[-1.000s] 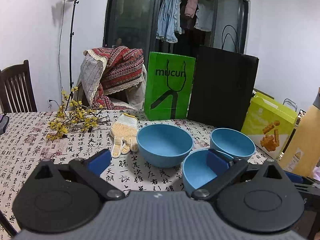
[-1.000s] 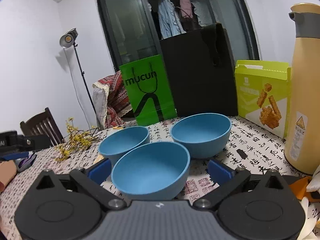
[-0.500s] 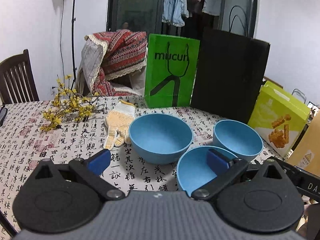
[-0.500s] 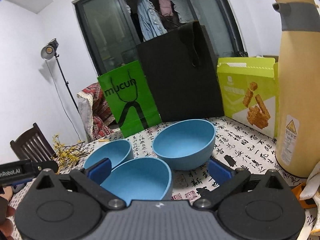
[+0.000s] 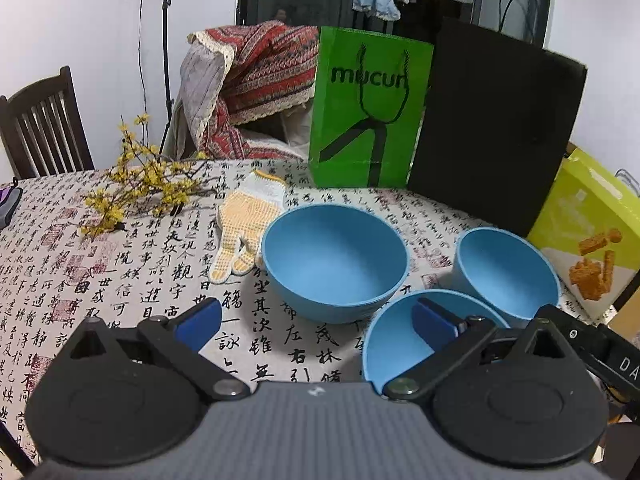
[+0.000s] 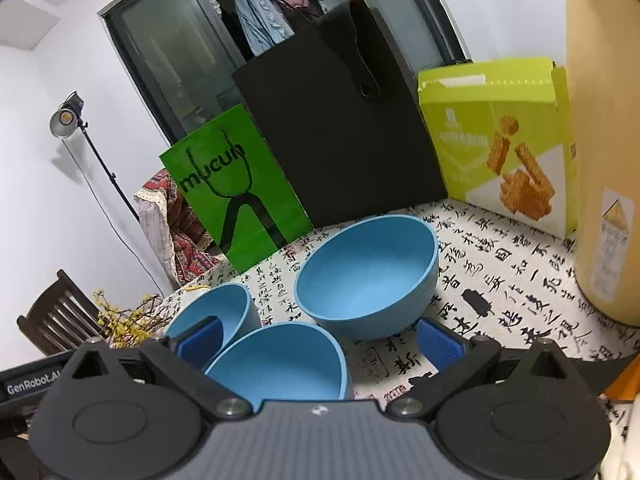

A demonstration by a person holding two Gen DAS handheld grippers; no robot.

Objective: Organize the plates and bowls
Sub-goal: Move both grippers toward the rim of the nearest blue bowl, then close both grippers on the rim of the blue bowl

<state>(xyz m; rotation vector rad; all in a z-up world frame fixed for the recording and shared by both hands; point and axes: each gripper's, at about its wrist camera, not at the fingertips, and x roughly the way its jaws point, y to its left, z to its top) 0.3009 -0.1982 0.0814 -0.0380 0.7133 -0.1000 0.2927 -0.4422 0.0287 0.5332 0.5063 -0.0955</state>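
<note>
Three blue bowls stand close together on the calligraphy-print tablecloth. In the left wrist view, a wide bowl [image 5: 334, 260] is in the middle, a second bowl [image 5: 506, 272] is to its right, and a third bowl [image 5: 394, 344] is nearest. My left gripper [image 5: 316, 322] is open, and its right finger [image 5: 434, 322] overlaps the nearest bowl. In the right wrist view, the nearest bowl [image 6: 280, 360] lies between the open fingers of my right gripper [image 6: 318, 342]. Beyond it are the far bowl [image 6: 368, 276] and the left bowl [image 6: 216, 312]. Neither gripper holds anything.
A knit glove [image 5: 244, 224] and yellow flower sprigs [image 5: 140, 184] lie left of the bowls. A green bag [image 5: 368, 108], a black bag [image 5: 496, 128] and a lime box [image 5: 592, 232] stand behind. A tall tan jug [image 6: 604, 160] stands at the right. A chair [image 5: 40, 128] is at far left.
Both grippers have risen and tipped down, so the bowl interiors show more. The right gripper has come closer over the nearest bowl. The bowls have not moved.
</note>
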